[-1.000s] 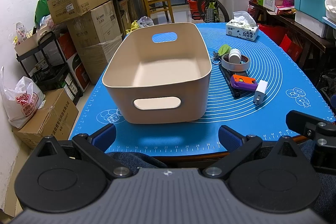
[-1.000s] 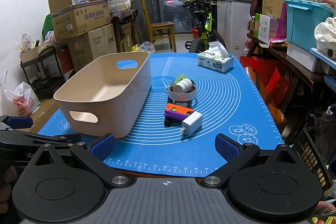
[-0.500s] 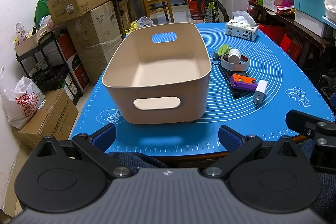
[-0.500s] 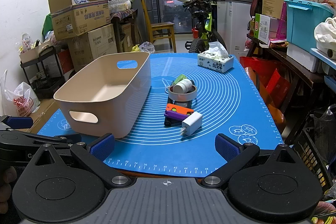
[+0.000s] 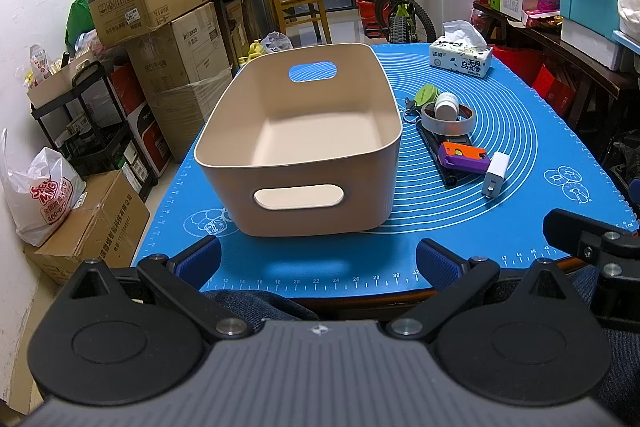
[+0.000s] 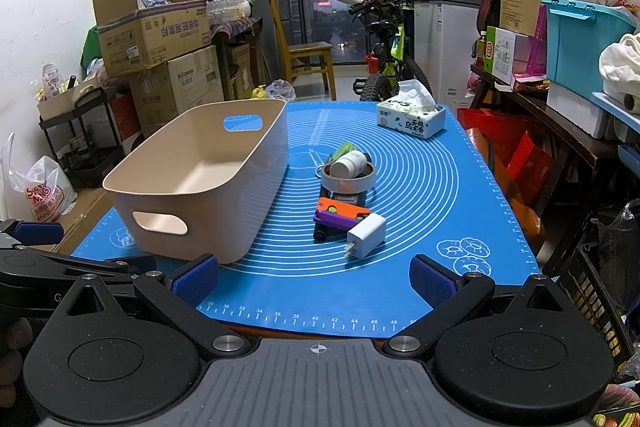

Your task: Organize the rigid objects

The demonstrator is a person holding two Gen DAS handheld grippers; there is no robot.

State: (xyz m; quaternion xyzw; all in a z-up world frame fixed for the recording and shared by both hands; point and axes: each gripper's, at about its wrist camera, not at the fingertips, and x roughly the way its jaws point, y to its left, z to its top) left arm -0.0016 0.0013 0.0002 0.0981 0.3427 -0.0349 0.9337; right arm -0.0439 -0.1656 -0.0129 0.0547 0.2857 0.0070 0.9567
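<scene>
Bin [image 5: 298, 163]: beige, empty, two cut-out handles, standing on the left part of the blue mat [image 5: 520, 131]. Destination, by my reading of the task.

Loose items, in a tight row just right of the bin, near to far:
- white charger [image 6: 366, 235], nearest the edge, prongs pointing toward the viewer, touching the orange and purple block [image 6: 340, 213];
- that block lies on a black flat item [image 6: 348, 199], kind not clear;
- grey ring [image 6: 349, 179] with a white bottle [image 6: 349, 163] lying tilted in it;
- green round thing [image 6: 344, 149] with a key ring, farthest.

Tissue box [image 6: 412, 121]: far right on the mat, well apart from the row.

Left gripper [image 5: 318, 261]: released, jaws spread wide, holding nothing, low at the near table edge facing the bin.
Right gripper [image 6: 314, 277]: released, jaws spread wide, holding nothing, facing the row.

Step in hand, as judged: first pick, not yet begun. Advice: take the charger with the right gripper, since it is nearest and on top of nothing. Close across its narrow flat sides, clear of the prongs, and lift straight up so the block beside it is not dragged. Leave the ring and bottle for separate grasps; the bottle looks likely to roll.
</scene>
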